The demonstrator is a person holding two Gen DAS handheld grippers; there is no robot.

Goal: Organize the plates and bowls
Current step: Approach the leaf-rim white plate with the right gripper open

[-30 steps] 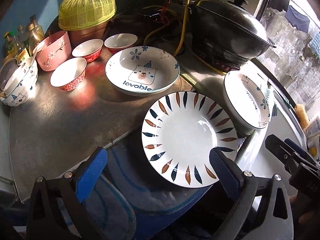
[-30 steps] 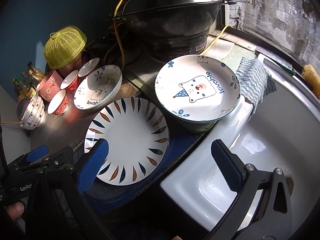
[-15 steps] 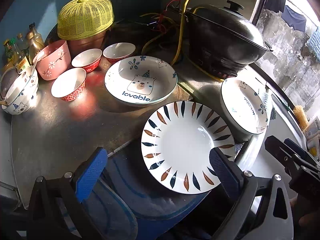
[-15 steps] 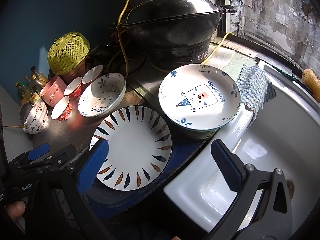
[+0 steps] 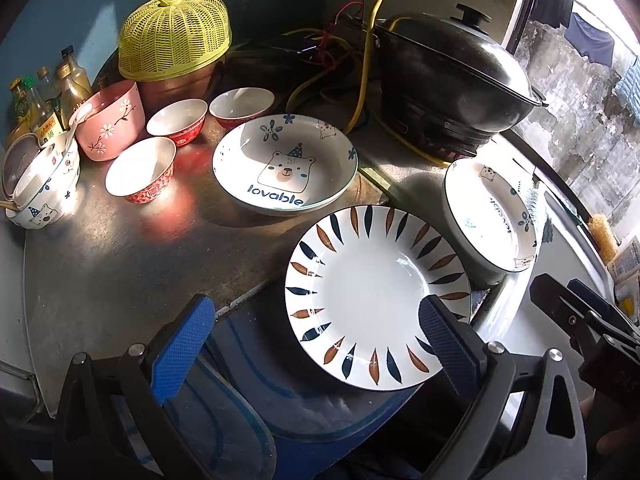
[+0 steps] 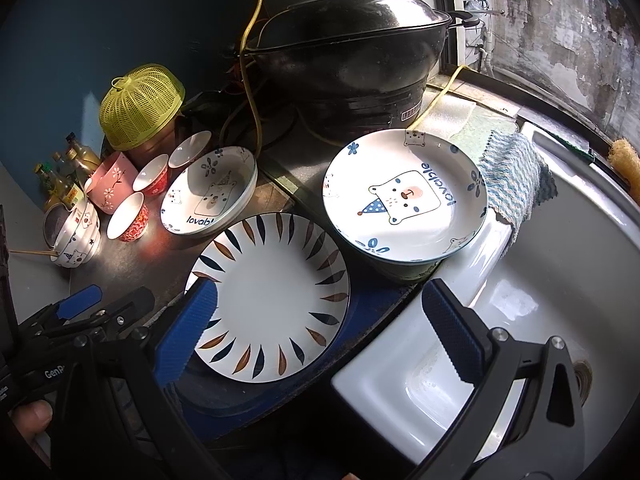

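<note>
Hovering, left gripper (image 5: 316, 340): blue-padded fingers spread wide and empty, poised low over the near edge of the counter, one pad overlapping the leaf plate's rim in the left wrist view; whether it touches cannot be told.
Right gripper (image 6: 320, 326): jaws wide apart too, nothing between them, its left pad over the leaf plate's near rim, its right pad over the sink (image 6: 560, 280).
Leaf plate (image 5: 372, 288): white with a ring of blue and brown leaves, lying flat on a dark blue mat (image 5: 288, 364) at the counter's front.
Bear plate by the sink (image 6: 404, 196): sits raised on something beneath it, just right of the leaf plate, "lovable" print facing away from the right wrist camera.
Second bear plate (image 5: 285, 164): flat on the metal counter (image 5: 100, 260), just behind the leaf plate, apart from it.
Red bowls: three in a loose cluster left of that plate, nearest one (image 5: 141, 172) in bright sun, two more (image 5: 178, 120) (image 5: 242, 105) behind.
Pink cup (image 5: 112, 124): beside the red bowls, flower pattern showing.
Bear bowls (image 5: 44, 188): stacked at the far left edge.
Backdrop: yellow mesh cover (image 5: 174, 36) on a pot, black lidded wok (image 5: 452, 72) at the back, striped cloth (image 6: 512, 176) draped over the sink's rim.
</note>
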